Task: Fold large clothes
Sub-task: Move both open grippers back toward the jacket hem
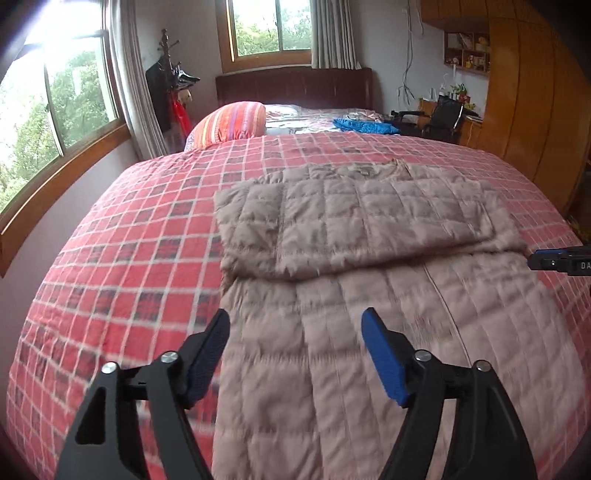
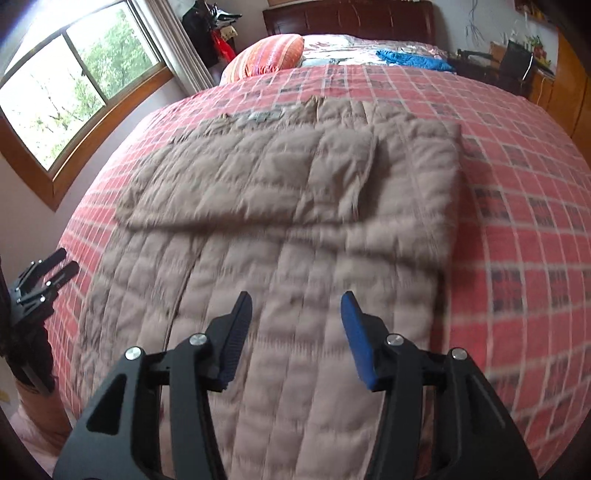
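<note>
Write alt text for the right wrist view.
A beige quilted padded jacket lies flat on a bed with a red checked bedspread, its sleeves folded across the chest. The right claw hovers open above the jacket's lower part, gripping nothing. The left claw shows at the left edge, off the jacket.

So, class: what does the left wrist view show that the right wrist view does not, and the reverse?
Only the left wrist view shows the second window above the headboard and the wooden wardrobe. Only the right wrist view shows the jacket's right edge in full and the left gripper from the side. Both share the beige quilted jacket, red checked bedspread, striped pillow and blue cloth.
</note>
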A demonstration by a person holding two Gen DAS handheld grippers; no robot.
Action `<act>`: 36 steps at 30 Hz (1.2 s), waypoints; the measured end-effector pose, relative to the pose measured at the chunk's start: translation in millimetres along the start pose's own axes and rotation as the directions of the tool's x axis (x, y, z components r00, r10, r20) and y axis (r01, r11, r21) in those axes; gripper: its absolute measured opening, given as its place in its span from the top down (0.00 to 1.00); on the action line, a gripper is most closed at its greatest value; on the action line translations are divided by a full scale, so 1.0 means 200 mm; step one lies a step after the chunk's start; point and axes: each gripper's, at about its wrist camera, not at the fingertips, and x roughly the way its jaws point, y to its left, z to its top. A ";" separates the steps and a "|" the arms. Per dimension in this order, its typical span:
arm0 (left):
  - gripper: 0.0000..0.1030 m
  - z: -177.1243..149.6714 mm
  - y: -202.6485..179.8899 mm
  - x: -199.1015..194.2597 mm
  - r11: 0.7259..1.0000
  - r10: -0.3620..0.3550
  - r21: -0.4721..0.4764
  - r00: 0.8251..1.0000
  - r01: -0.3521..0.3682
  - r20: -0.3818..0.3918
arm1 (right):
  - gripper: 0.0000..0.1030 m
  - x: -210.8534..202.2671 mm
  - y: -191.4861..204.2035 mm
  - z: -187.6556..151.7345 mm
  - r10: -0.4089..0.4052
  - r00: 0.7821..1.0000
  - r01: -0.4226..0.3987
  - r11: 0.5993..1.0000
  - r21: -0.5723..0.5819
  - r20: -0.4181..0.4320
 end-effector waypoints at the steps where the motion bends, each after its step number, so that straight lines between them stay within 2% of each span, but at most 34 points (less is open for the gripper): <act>1: 0.24 -0.05 0.01 -0.06 1.000 0.000 0.001 1.000 0.000 -0.005 | 0.51 -0.03 0.00 -0.05 0.002 1.000 -0.002 1.000 0.000 -0.003; 2: 0.24 -0.09 0.03 -0.10 1.000 0.006 0.007 1.000 -0.006 -0.010 | 0.50 -0.07 0.01 -0.14 0.000 1.000 0.000 1.000 -0.003 -0.003; 4: 0.23 -0.20 0.05 -0.18 0.999 0.038 0.020 0.999 -0.037 -0.025 | 0.43 -0.14 0.01 -0.26 -0.015 1.000 0.015 1.000 -0.001 -0.008; 5: 0.22 -0.23 0.05 -0.20 0.999 0.048 0.023 0.998 -0.047 -0.029 | 0.35 -0.17 0.00 -0.34 -0.030 0.999 0.030 1.000 0.006 -0.013; 6: 0.21 -0.28 0.06 -0.23 0.998 0.055 0.025 0.998 -0.054 -0.035 | 0.34 -0.20 0.00 -0.40 -0.048 0.999 0.049 0.999 0.018 -0.019; 12: 0.20 -0.53 0.16 -0.33 0.996 0.089 0.006 0.991 -0.089 -0.105 | 0.30 -0.32 0.00 -0.74 -0.094 0.995 0.096 0.995 0.040 -0.038; 15: 0.20 -0.62 0.20 -0.35 0.996 0.081 -0.015 0.988 -0.084 -0.132 | 0.29 -0.34 -0.01 -0.84 -0.102 0.993 0.105 0.993 0.057 -0.052; 17: 0.20 -0.67 0.23 -0.35 0.997 0.049 -0.048 0.986 -0.057 -0.159 | 0.29 -0.34 -0.03 -0.91 -0.090 0.994 0.096 0.992 0.083 -0.066; 21: 0.20 -0.74 0.30 -0.33 0.991 -0.047 -0.134 0.982 0.023 -0.185 | 0.29 -0.35 -0.06 -1.00 -0.089 0.993 0.097 0.988 0.116 -0.078; 25: 0.20 -0.78 0.34 -0.30 0.971 -0.145 -0.218 0.969 0.099 -0.202 | 0.29 -0.36 -0.11 -1.04 -0.066 0.994 0.079 0.985 0.156 -0.085; 28: 0.20 -0.79 0.33 -0.26 0.968 -0.159 -0.223 0.966 0.113 -0.202 | 0.29 -0.35 -0.17 -1.03 -0.042 0.996 0.058 0.979 0.196 -0.085; 30: 0.20 -0.78 0.33 -0.23 0.962 -0.187 -0.236 0.959 0.135 -0.214 | 0.29 -0.34 -0.19 -1.02 -0.019 0.996 0.036 0.977 0.211 -0.084; 36: 0.20 -0.82 0.36 -0.14 0.954 -0.196 -0.272 0.946 0.124 -0.257 | 0.29 -0.35 -0.24 -1.01 -0.065 0.994 0.084 0.969 0.233 -0.086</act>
